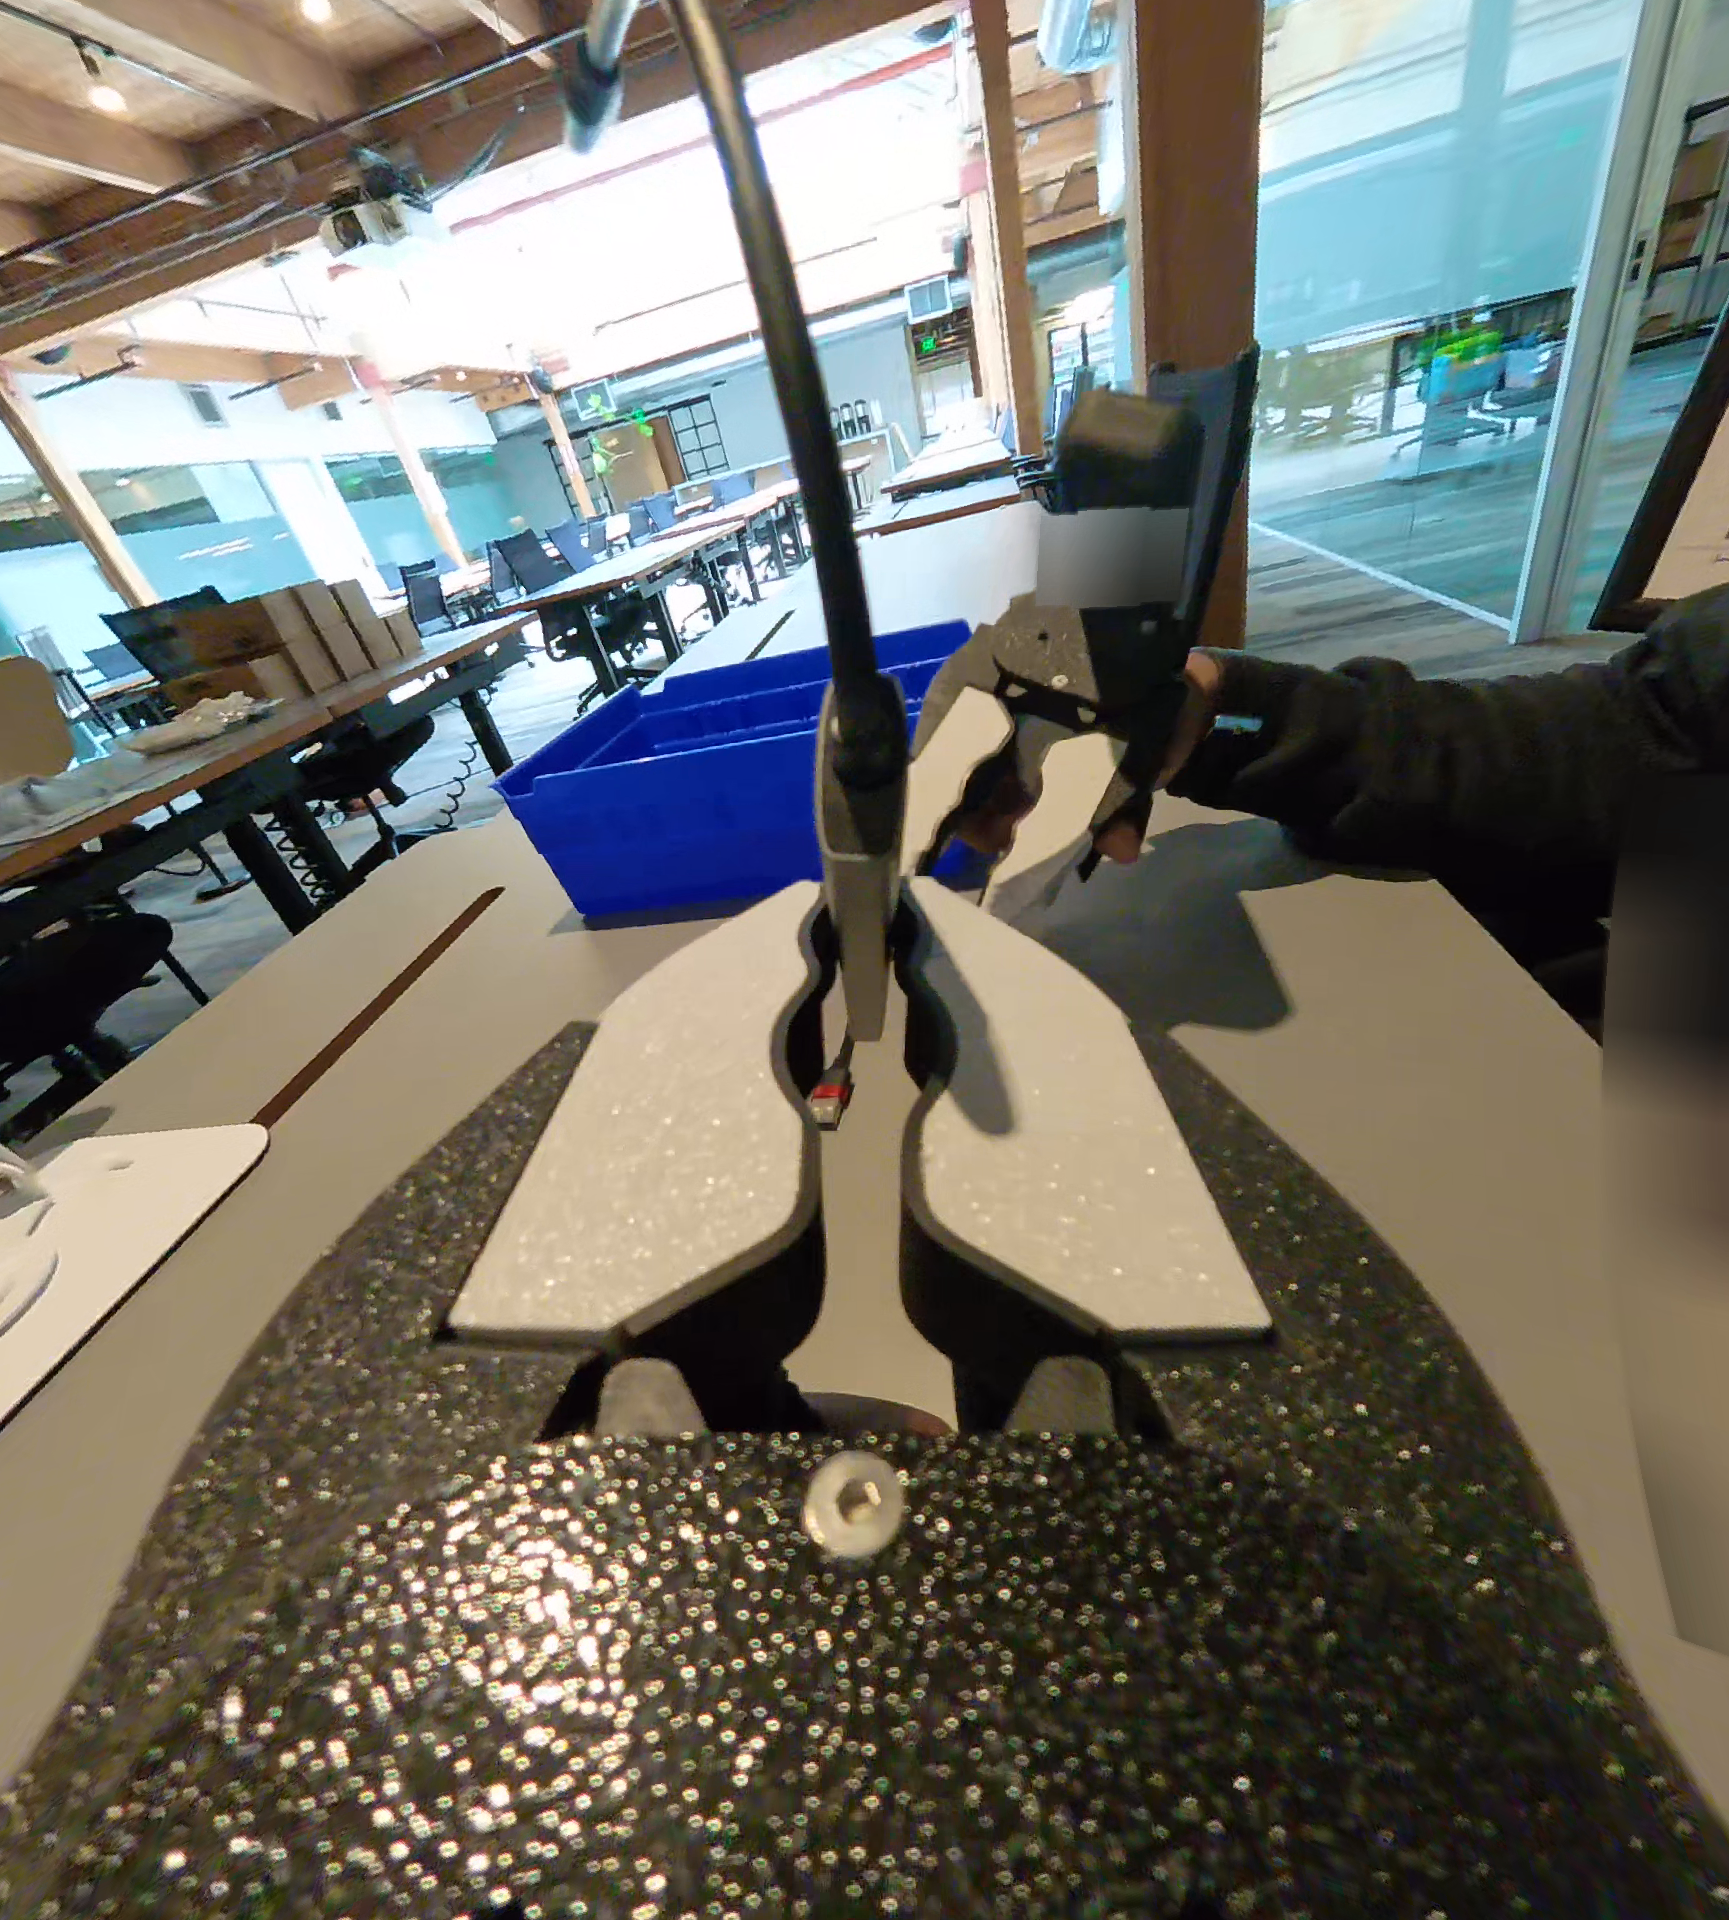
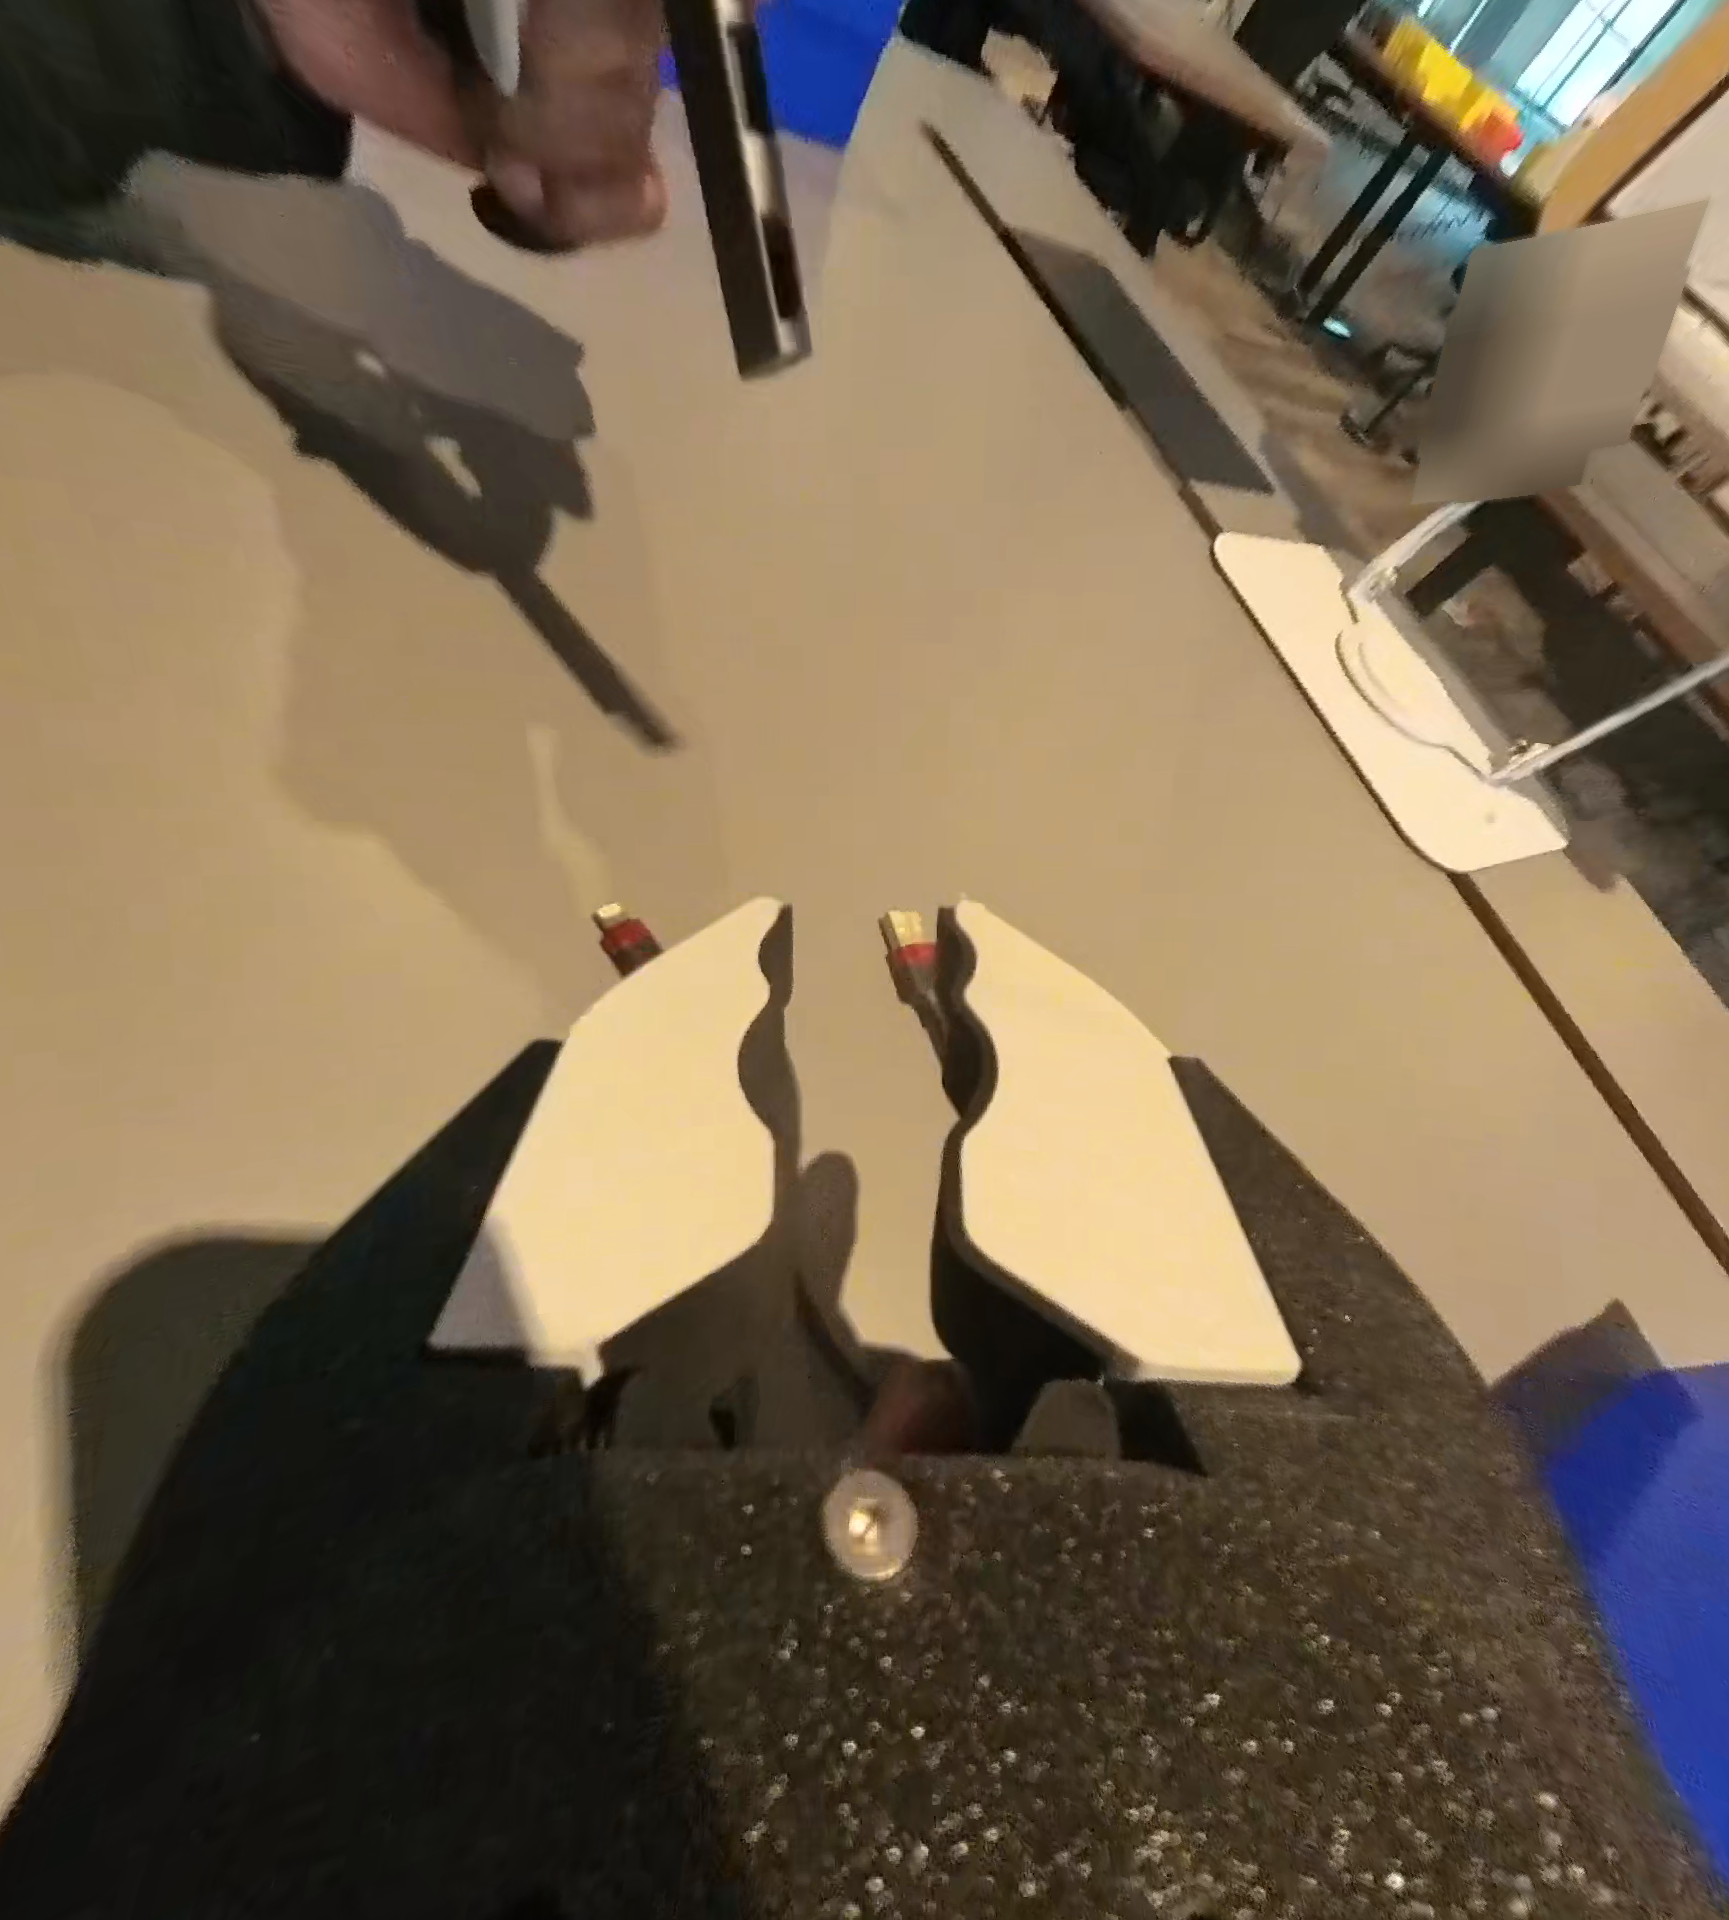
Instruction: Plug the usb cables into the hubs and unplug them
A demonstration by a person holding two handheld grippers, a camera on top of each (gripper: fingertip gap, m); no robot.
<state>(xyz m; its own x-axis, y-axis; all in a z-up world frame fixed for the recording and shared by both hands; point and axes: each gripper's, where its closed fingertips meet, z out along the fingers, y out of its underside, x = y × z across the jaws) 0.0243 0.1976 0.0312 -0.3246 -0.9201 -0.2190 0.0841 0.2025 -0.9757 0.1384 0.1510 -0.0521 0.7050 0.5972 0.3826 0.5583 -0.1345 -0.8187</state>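
Two grippers work above a grey table [image 2: 943, 623]. Left gripper [image 1: 858, 935] has its fingers closed on a grey hub [image 1: 855, 894], held upright off the surface with its black cord [image 1: 787, 364] arching upward. Right gripper [image 2: 870, 925] hangs with fingers apart, holding nothing, over two red-collared plugs [image 2: 907, 951] lying on the table near its tips, one [image 2: 624, 935] just outside its left finger. A blue bin [image 1: 694, 790] stands toward the far edge; a white stand base [image 2: 1359, 707] sits at the side edge.
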